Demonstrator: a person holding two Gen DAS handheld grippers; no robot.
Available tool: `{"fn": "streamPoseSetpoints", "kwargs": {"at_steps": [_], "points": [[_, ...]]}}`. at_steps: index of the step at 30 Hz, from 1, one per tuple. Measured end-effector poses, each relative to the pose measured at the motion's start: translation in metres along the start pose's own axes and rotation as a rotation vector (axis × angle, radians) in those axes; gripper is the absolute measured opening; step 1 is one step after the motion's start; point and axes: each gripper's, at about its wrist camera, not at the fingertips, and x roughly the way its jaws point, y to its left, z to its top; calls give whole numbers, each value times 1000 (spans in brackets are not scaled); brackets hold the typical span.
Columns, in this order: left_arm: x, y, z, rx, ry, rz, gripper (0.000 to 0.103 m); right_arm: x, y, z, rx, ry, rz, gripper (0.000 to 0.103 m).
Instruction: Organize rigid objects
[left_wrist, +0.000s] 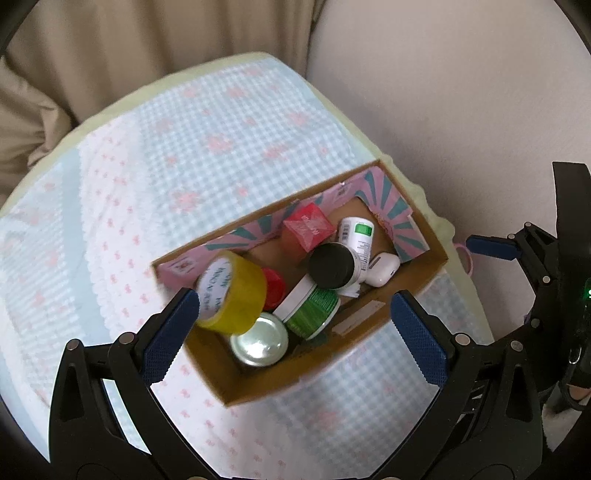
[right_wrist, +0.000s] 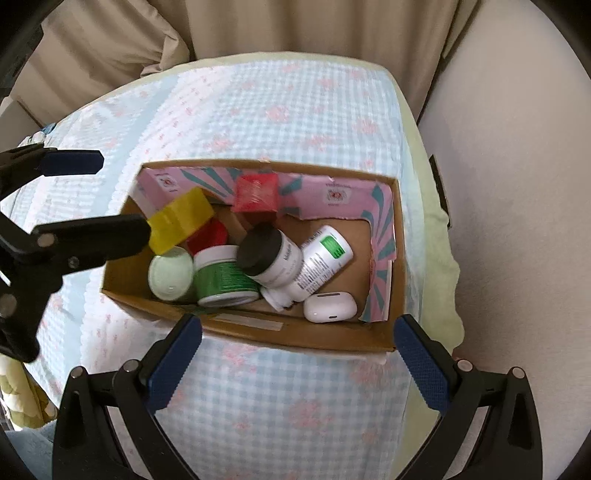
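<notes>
We are holding both grippers above the cardboard box (right_wrist: 258, 334), which is sitting on the checked cloth (right_wrist: 280, 107) near its right edge. The left gripper (left_wrist: 295, 321) is standing wide open with nothing between its pads, and the right gripper (right_wrist: 299, 350) is standing just as wide and equally empty.

Everything we are sorting is lying inside the box: the yellow tape roll (left_wrist: 232, 295) is leaning at the left end, with the red cap (left_wrist: 275, 286), the silver tin (left_wrist: 258, 339) and the green jar (right_wrist: 221, 277) beside it. The black-lidded jar (right_wrist: 266, 254) and the white bottle (right_wrist: 321, 258) are crowding the middle, the red cube (right_wrist: 256, 192) is resting against the far wall, and the white earbud case (right_wrist: 330, 306) is lying at the right end.

The box's long axis is running left to right, crosswise to both of us. We are judging the left gripper nearer the tape end and the right gripper nearer the earbud case.
</notes>
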Motion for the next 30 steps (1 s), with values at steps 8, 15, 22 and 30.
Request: {"fn": "streamPoseSetpoints", "kwargs": {"at_steps": [8,15,22,30], "points": [[-103,41,-25,-67,-112,19,103,-66,53,8,-32,-59,-27,103],[-218,94,-70,-162,-229,102,103,-143,109,18,41,-124,-10,103],[-323,136,-138,-285,-415,240,103,-232,171,25,61,-284,-33,103],[-383,138,-200,-333,-580,353,103,-294,218,4,88,-448,-65,103]]}}
